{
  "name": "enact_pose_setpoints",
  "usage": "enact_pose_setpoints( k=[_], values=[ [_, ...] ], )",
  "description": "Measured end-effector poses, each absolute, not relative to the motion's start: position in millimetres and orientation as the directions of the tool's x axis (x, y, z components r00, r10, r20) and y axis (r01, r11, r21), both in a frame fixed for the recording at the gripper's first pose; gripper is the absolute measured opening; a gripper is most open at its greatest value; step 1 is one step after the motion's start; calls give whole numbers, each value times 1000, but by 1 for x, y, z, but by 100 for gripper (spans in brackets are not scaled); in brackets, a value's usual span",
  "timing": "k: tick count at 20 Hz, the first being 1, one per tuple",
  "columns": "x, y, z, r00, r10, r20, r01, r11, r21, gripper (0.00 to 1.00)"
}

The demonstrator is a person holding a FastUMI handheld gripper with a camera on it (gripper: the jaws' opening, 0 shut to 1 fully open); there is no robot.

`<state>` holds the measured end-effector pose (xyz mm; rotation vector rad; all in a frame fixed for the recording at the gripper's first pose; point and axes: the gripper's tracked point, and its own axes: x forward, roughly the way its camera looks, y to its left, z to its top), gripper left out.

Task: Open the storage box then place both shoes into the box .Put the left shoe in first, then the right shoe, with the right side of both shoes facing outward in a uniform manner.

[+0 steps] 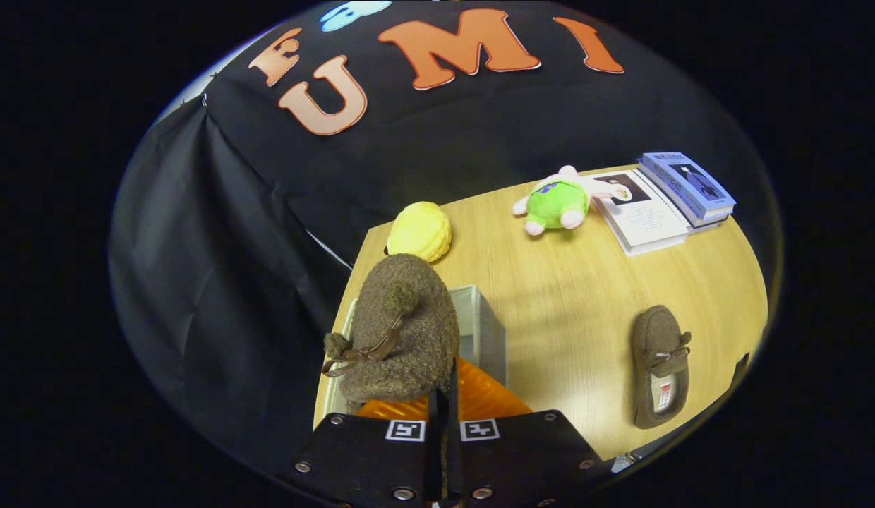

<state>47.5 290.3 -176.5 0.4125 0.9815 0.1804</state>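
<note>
Jaws are clamped on a brown shoe [399,331], held just ahead above the storage box [483,331], long axis pointing away.

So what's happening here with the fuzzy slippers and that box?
A hand-held gripper has its jaws closed on a fuzzy brown slipper with a bow and pompoms, holding it over an open white storage box with an orange lid at the corner of the light wooden table. The matching second brown slipper lies on the table off to the side, waiting. It is hard to tell whether the held slipper is touching the box.
</note>
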Motion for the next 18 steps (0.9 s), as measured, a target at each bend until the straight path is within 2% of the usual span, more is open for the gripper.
enact_pose_setpoints(
  k=[7, 15, 17, 18],
  values=[
    [38, 358, -227, 437, 337, -834, 5, 926, 377, 4],
    [54, 375, -285, 374, 290, -881, 133, 923, 361, 4],
    [48, 387, -289, 339, 334, -880, 146, 905, 400, 8],
    [42, 391, -290, 309, 351, -884, 146, 901, 409, 13]
  ],
)
